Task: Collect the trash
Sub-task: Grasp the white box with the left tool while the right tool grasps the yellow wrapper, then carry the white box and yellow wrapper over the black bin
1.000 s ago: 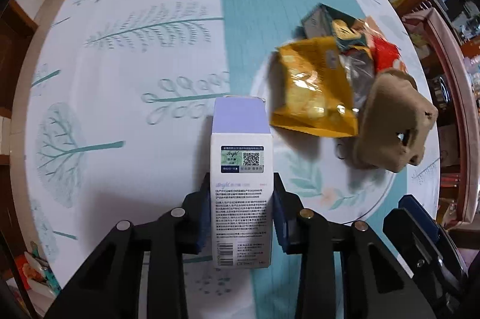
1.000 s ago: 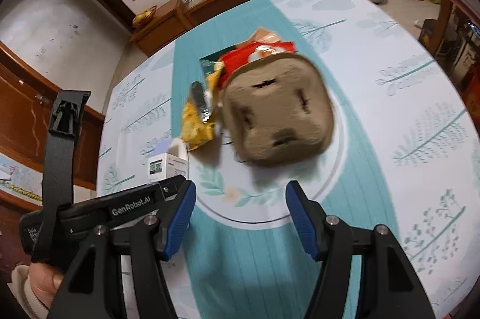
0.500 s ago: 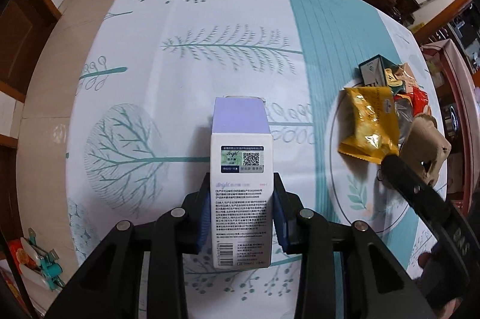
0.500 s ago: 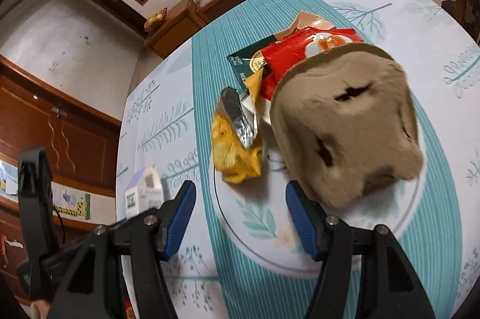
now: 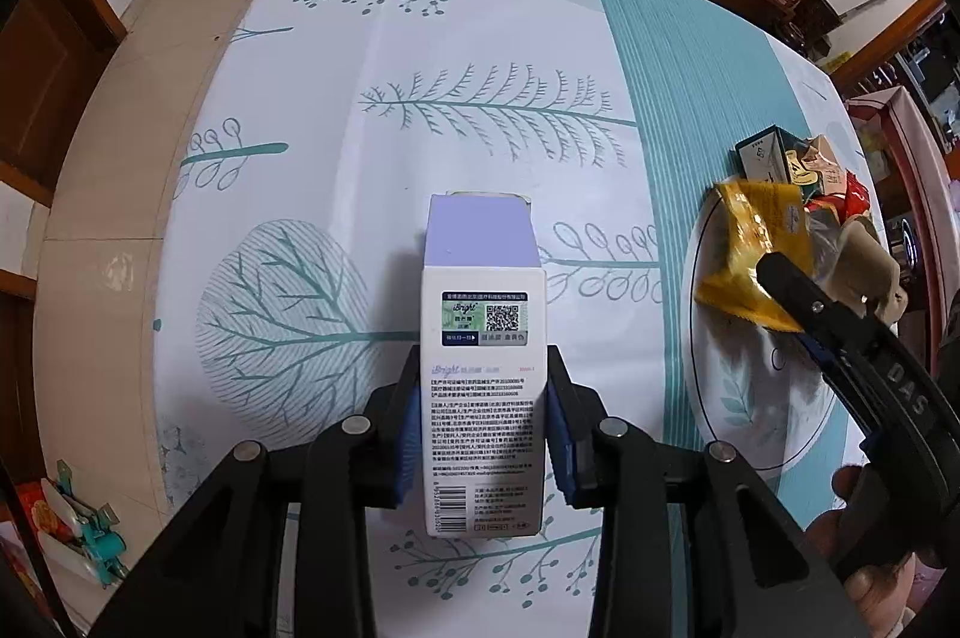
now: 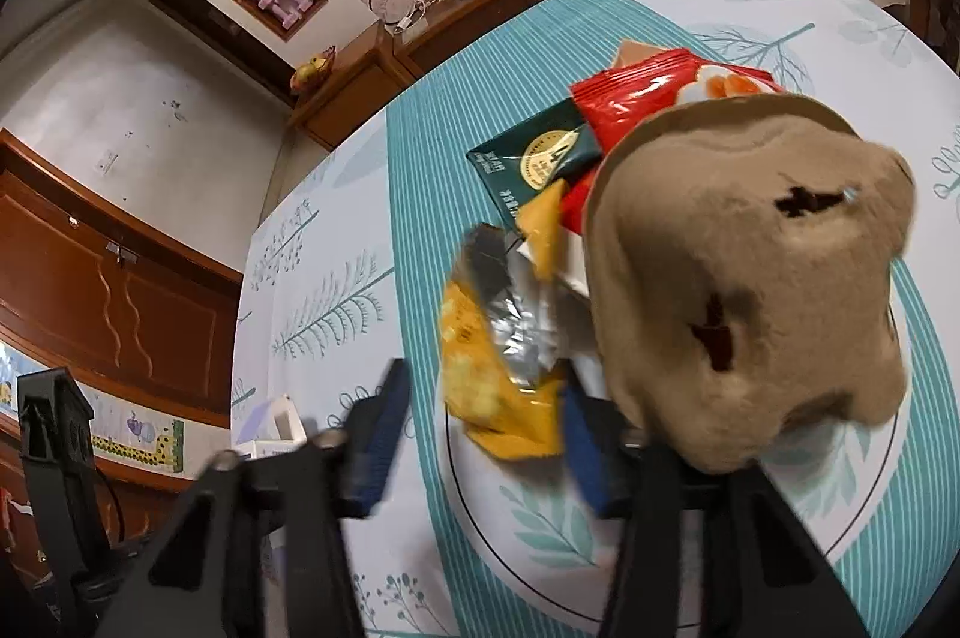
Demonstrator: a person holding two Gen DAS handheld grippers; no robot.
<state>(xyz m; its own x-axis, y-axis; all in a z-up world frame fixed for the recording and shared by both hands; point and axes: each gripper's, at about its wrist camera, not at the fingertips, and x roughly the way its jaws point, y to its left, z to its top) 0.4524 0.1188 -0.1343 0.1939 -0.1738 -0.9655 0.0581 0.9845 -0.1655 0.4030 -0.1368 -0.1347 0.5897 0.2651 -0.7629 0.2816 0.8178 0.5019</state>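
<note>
The right gripper [image 6: 474, 449] has just been closing its jaws around the lower edge of the yellow snack bag [image 6: 492, 386]; whether they pinch it I cannot tell. The left gripper [image 5: 485, 428] still clamps the white carton [image 5: 483, 368], now farther from the trash heap. The plate [image 6: 540, 536] holds bag, red wrapper [image 6: 636, 98], green packet [image 6: 534, 164] and brown pulp tray [image 6: 750, 290].

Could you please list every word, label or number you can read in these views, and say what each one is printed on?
"iBright" on the white and lilac box held in the left tongs.
"DAS" on the black body of the right tongs, seen from the left wrist view.
The box's small print, QR label and barcode digits are too small to read.
The print on the dark green packet and the yellow snack bag is blurred.
</note>
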